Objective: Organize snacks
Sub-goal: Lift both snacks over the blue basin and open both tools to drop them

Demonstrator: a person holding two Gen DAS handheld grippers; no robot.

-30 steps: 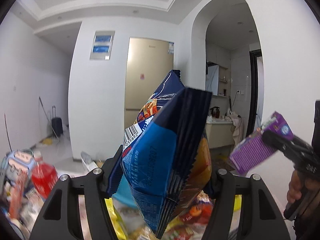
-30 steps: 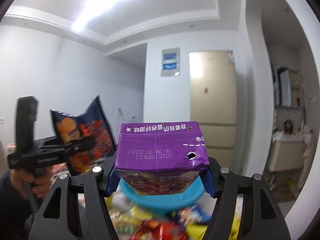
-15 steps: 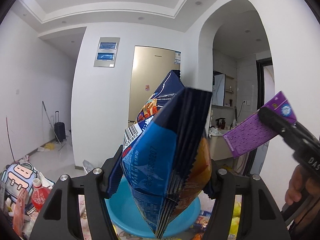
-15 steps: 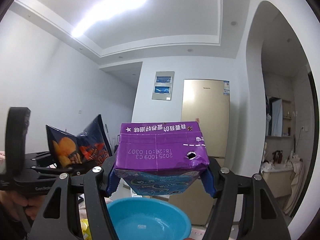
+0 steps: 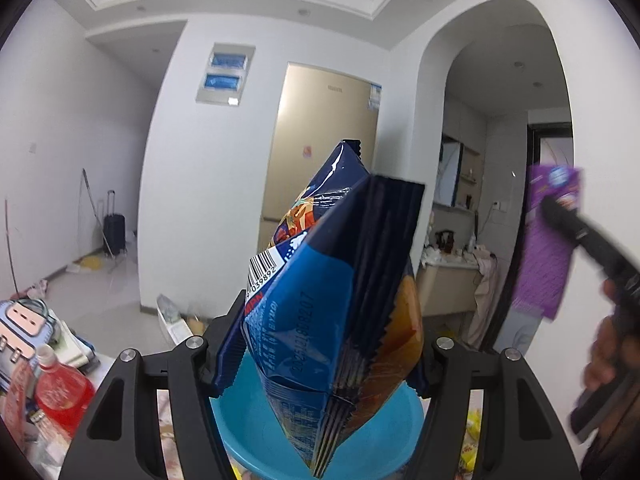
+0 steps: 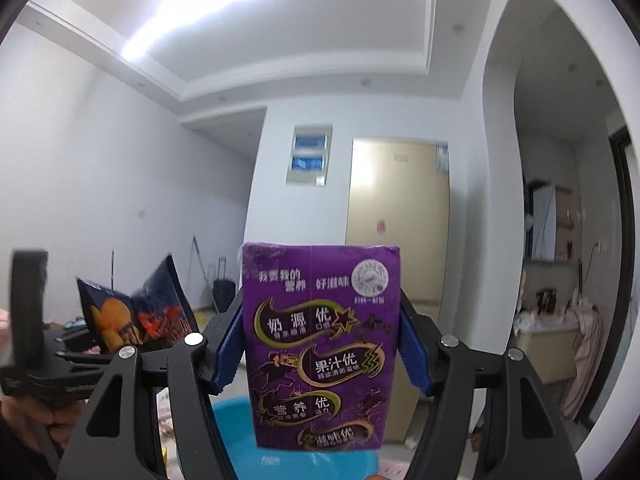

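My left gripper (image 5: 320, 354) is shut on a blue snack bag (image 5: 336, 320) and holds it in the air above a blue plastic basin (image 5: 256, 424). My right gripper (image 6: 320, 354) is shut on a purple drink carton (image 6: 320, 344), upright with its printed face toward the camera, above the same basin (image 6: 240, 448). The carton also shows at the right of the left wrist view (image 5: 550, 240). The bag shows at the left of the right wrist view (image 6: 136, 312).
A red bottle (image 5: 60, 392) and a cartoon backpack bag (image 5: 22, 324) lie at the lower left. Yellow snack packets (image 5: 474, 440) lie beside the basin. A beige fridge (image 5: 324, 152) and an arched kitchen doorway (image 5: 496, 184) stand behind.
Both grippers rose and tilted up with their loads. The purple carton turned from showing its top to showing its printed face. The basin stays below.
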